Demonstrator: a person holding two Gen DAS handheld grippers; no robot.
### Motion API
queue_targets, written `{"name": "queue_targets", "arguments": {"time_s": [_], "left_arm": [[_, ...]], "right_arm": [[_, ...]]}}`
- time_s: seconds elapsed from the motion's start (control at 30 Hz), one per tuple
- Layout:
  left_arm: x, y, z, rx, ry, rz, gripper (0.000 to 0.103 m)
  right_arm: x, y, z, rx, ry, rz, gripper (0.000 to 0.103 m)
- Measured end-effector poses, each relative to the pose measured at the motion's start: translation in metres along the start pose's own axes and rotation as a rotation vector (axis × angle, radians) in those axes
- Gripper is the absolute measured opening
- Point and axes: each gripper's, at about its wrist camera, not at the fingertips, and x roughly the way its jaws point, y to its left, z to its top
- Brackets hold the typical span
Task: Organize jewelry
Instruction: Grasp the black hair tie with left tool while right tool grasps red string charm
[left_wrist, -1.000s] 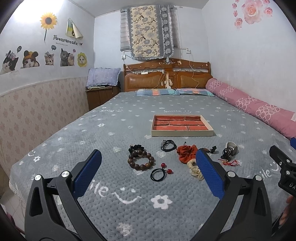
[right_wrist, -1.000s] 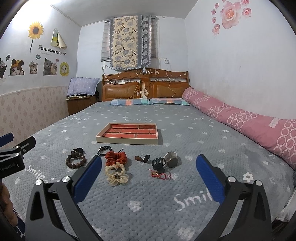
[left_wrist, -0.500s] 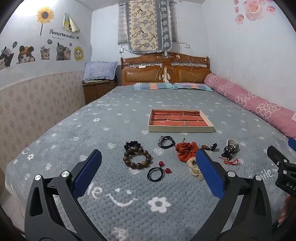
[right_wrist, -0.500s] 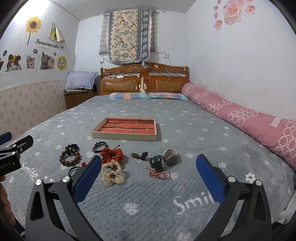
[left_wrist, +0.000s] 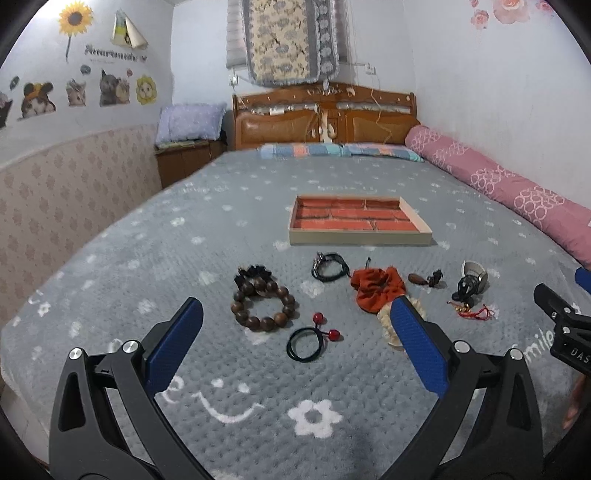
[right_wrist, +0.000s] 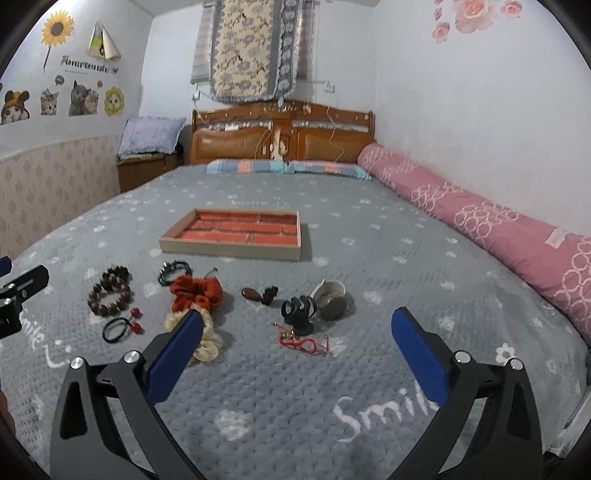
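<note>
A shallow wooden tray with red compartments lies mid-bed. In front of it lie a brown bead bracelet, a black hair tie with red beads, a black cord bracelet, an orange scrunchie, a cream scrunchie, a brown pendant, a black claw clip, a silver bangle and a red string bracelet. My left gripper is open above the hair tie. My right gripper is open above the red string.
The grey flower-patterned blanket covers the bed. A pink bolster runs along the right wall. A wooden headboard and pillows stand at the far end. A nightstand stands at the back left.
Both grippers have moved forward and lower toward the jewelry, which now looks larger and nearer. Both stay open and empty.
</note>
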Motion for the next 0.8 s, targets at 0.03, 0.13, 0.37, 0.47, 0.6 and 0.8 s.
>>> {"name": "queue_targets", "arguments": {"time_s": [0.03,0.13,0.37,0.47,0.6,0.8], "left_arm": [[0.005,0.000,-0.001,-0.004,0.011,-0.007,0.098],[0.027,0.002,-0.006,-0.019,0.047,-0.018,0.098],[0.077,0.003,-0.020,-0.031,0.152,-0.041,0.098],[0.091,0.003,-0.024,-0.028,0.178,-0.037,0.098],[0.107,0.005,-0.027,-0.027,0.204,-0.035,0.098],[0.128,0.004,-0.030,-0.008,0.241,-0.033,0.098]], "right_arm": [[0.005,0.000,-0.002,-0.001,0.012,0.002,0.099],[0.030,-0.002,-0.008,-0.010,0.054,0.003,0.099],[0.076,-0.006,-0.018,-0.033,0.126,0.006,0.099],[0.090,-0.008,-0.021,-0.026,0.144,0.013,0.099],[0.108,-0.013,-0.025,-0.017,0.179,0.010,0.098],[0.133,-0.014,-0.033,-0.024,0.243,0.025,0.093]]}}
